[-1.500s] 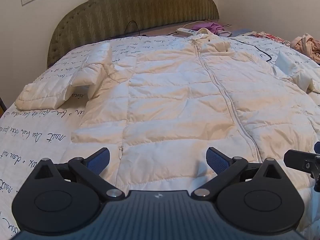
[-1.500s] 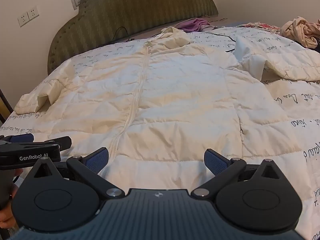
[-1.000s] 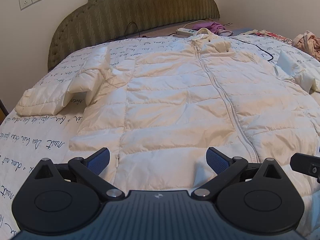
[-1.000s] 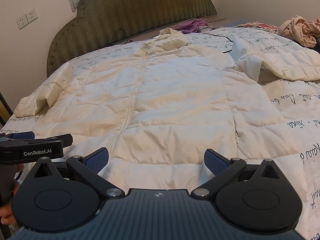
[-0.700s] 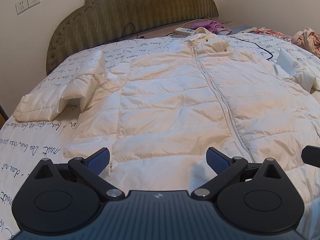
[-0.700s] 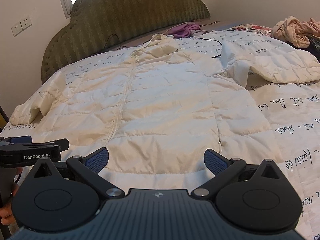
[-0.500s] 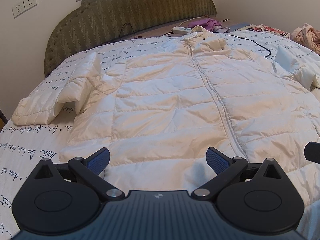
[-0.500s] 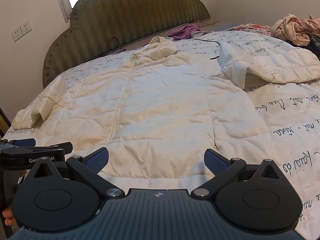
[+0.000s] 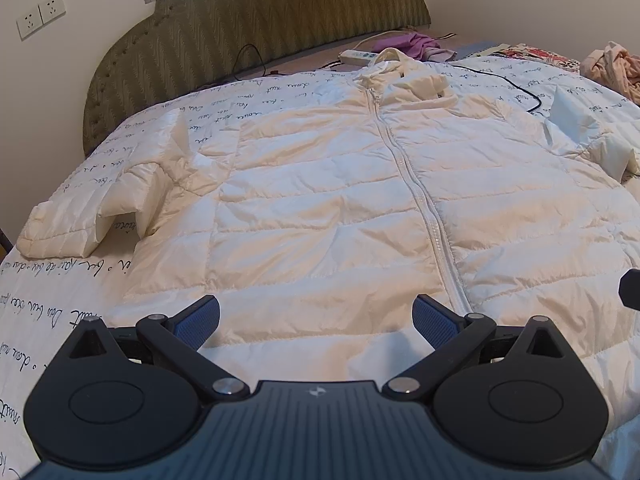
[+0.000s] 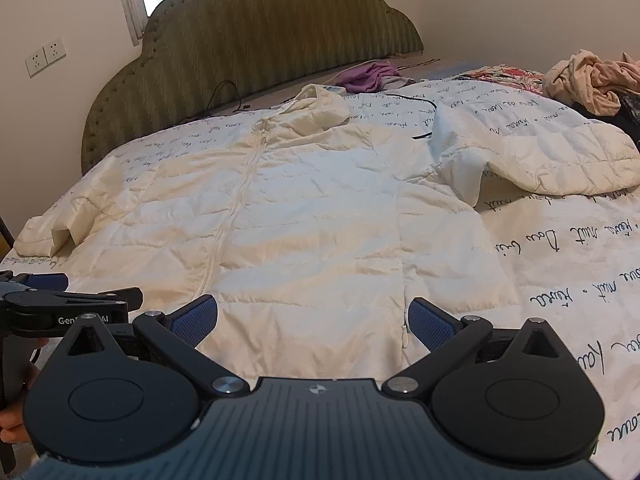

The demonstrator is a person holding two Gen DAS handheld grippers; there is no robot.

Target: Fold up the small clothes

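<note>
My left gripper (image 9: pixel 316 322) is spread wide, its blue pads (image 9: pixel 200 322) holding nothing, poised over the hem of the jacket (image 9: pixel 320 216). My right gripper (image 10: pixel 312 322) is spread just as wide and also empty, over the hem on the other side, near the side seam with its small pocket zip. In the right view the left gripper shows at the left edge, with a bit of my hand (image 10: pixel 12 420) under it.

The jacket is a cream quilted one, lying front-up and flat on the bed (image 9: pixel 48 320), hem toward me and collar away. Its zip (image 9: pixel 416 196) is closed and runs up the middle to the collar (image 9: pixel 384 68), which is rumpled. The left sleeve (image 9: pixel 80 220) bends outward and lies doubled near the bed's edge. The right sleeve (image 10: pixel 536 156) is humped up over the cover, its cuff end out to the right.

The bed cover is white with dark script writing. Beyond the collar lie a power strip (image 9: pixel 358 55), a black cable (image 9: pixel 516 88) and a purple cloth (image 10: pixel 368 74). At far right is a heap of pinkish clothes (image 10: pixel 588 76). A green padded headboard (image 10: pixel 256 44) stands behind, with wall sockets (image 10: pixel 46 56) to its left.
</note>
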